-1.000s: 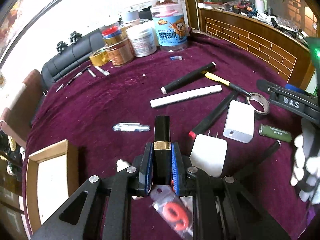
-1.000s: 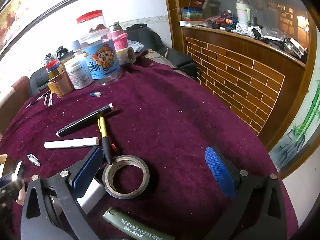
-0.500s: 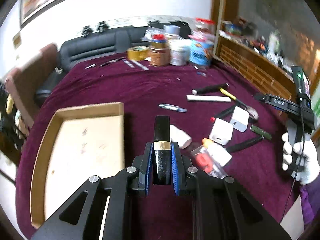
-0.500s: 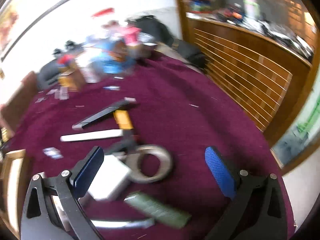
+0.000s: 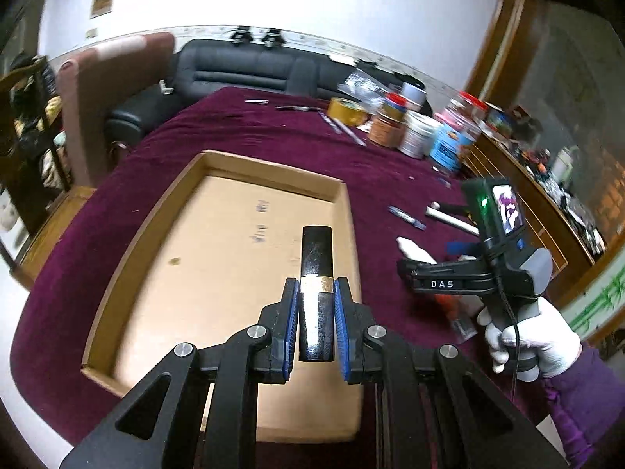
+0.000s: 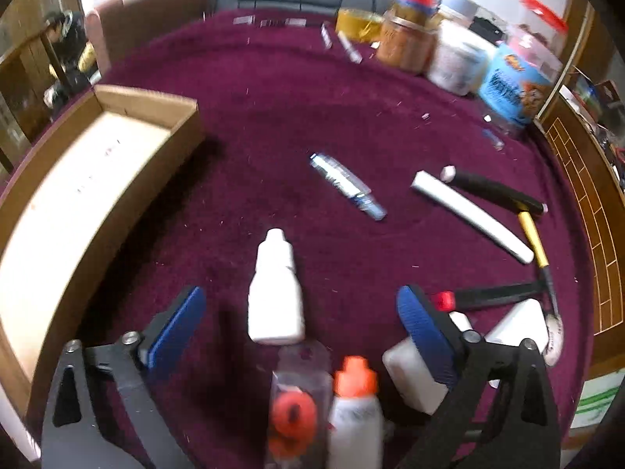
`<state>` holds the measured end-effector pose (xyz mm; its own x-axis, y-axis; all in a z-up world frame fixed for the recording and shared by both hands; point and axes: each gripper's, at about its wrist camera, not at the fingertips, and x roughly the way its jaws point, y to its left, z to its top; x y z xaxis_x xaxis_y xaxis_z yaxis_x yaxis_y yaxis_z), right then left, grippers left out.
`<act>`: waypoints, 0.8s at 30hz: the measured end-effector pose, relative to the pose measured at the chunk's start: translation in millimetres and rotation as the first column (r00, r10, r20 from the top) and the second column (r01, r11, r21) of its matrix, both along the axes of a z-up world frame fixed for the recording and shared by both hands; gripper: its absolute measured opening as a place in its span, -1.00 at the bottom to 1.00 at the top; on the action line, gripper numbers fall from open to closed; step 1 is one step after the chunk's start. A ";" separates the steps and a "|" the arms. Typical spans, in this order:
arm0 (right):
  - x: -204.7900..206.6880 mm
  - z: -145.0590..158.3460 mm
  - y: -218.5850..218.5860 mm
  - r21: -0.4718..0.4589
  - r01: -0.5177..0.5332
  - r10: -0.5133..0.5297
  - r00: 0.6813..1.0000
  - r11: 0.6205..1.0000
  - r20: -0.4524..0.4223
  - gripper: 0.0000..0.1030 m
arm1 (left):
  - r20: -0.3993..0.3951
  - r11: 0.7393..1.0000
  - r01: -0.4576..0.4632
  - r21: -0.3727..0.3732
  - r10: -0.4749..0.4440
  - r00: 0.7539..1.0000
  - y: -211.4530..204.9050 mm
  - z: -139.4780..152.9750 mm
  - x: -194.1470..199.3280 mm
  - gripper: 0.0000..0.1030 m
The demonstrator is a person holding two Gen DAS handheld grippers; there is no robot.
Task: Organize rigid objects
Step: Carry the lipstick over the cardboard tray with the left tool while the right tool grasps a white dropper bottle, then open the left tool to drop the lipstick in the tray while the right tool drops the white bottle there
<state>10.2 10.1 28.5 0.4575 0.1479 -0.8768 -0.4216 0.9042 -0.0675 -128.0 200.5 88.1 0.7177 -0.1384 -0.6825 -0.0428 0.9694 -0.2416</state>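
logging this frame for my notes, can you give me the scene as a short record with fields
surface: table with dark red cloth
container: cardboard tray, nothing lying in it
left claw: shut on a black tube with gold band, held over the tray
right claw: closing, pads not touching anything, white dropper bottle between them on the cloth
loose nearby: orange-capped bottle, white stick, blue-white tube
far edge: jars

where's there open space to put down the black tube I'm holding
The cardboard tray floor is bare. Open cloth lies between its wall and the white dropper bottle. Crowded: around the right claw and the jars.
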 end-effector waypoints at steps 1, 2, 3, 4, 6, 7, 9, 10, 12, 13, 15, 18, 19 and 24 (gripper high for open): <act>1.4 -5.0 3.6 -0.019 -0.001 0.001 1.000 1.000 -0.017 0.47 | 0.000 1.000 -0.011 -0.007 0.011 1.000 6.1 -0.8 -0.3 -0.72; 1.3 -4.8 2.3 0.001 -0.005 0.005 1.000 1.000 -0.026 0.22 | 0.001 1.000 -0.018 -0.009 0.018 1.000 9.8 -1.3 -1.0 -0.72; 1.3 -2.8 1.7 0.019 -0.001 0.001 0.999 1.000 -0.033 -0.04 | 0.002 1.000 -0.026 -0.012 0.026 1.000 14.0 -2.1 -1.1 -0.72; 0.6 -0.7 -0.2 0.044 0.003 0.000 0.999 0.999 -0.054 -0.47 | 0.002 0.999 -0.034 -0.018 0.034 0.999 16.6 -3.4 0.1 -0.72; -1.4 1.6 2.0 0.030 0.009 -0.007 0.999 1.000 -0.050 -0.54 | -0.002 0.999 -0.034 -0.035 0.034 0.999 19.6 -6.7 0.9 -0.72; -3.4 2.8 1.3 0.028 0.005 -0.004 0.999 1.000 -0.044 -0.54 | -0.004 0.999 -0.030 -0.042 0.030 1.000 20.2 -8.4 1.8 -0.72; -10.7 5.1 -0.5 0.042 -0.003 0.005 0.999 0.999 -0.045 -0.54 | -0.011 0.998 -0.024 -0.054 0.023 1.000 21.0 -11.8 2.4 -0.72; -12.6 5.7 1.5 0.050 -0.005 0.007 0.999 0.999 -0.044 -0.54 | -0.017 0.998 -0.021 -0.065 0.020 1.000 21.3 -12.8 3.4 -0.72; -11.8 9.4 0.2 0.078 -0.005 0.008 0.999 0.997 -0.036 -0.54 | -0.020 0.996 -0.018 -0.083 0.017 1.000 25.4 -11.8 2.7 -0.72; -14.8 16.7 -2.0 0.112 -0.004 0.008 0.999 0.994 -0.036 -0.54 | -0.018 0.996 -0.019 -0.082 0.018 1.000 28.3 -10.3 2.7 -0.72; -16.0 29.4 -5.3 0.179 -0.005 0.012 0.999 0.984 -0.038 -0.54 | -0.019 0.997 -0.023 -0.072 0.021 1.000 32.3 -7.8 7.5 -0.72; -20.5 48.9 -6.1 0.300 -0.014 0.031 0.998 0.954 -0.051 -0.53 | -0.039 0.996 -0.020 -0.088 0.017 0.999 39.5 -6.6 24.1 -0.72; -19.9 55.4 -3.0 0.357 -0.021 0.049 0.996 0.934 -0.070 -0.53 | -0.044 0.995 -0.018 -0.096 0.014 0.999 41.0 -6.4 31.3 -0.72; -5.6 59.6 33.4 0.469 -0.027 0.099 0.987 0.883 -0.130 -0.53 | -0.109 0.989 -0.014 -0.148 -0.003 0.994 44.8 -16.7 84.6 -0.72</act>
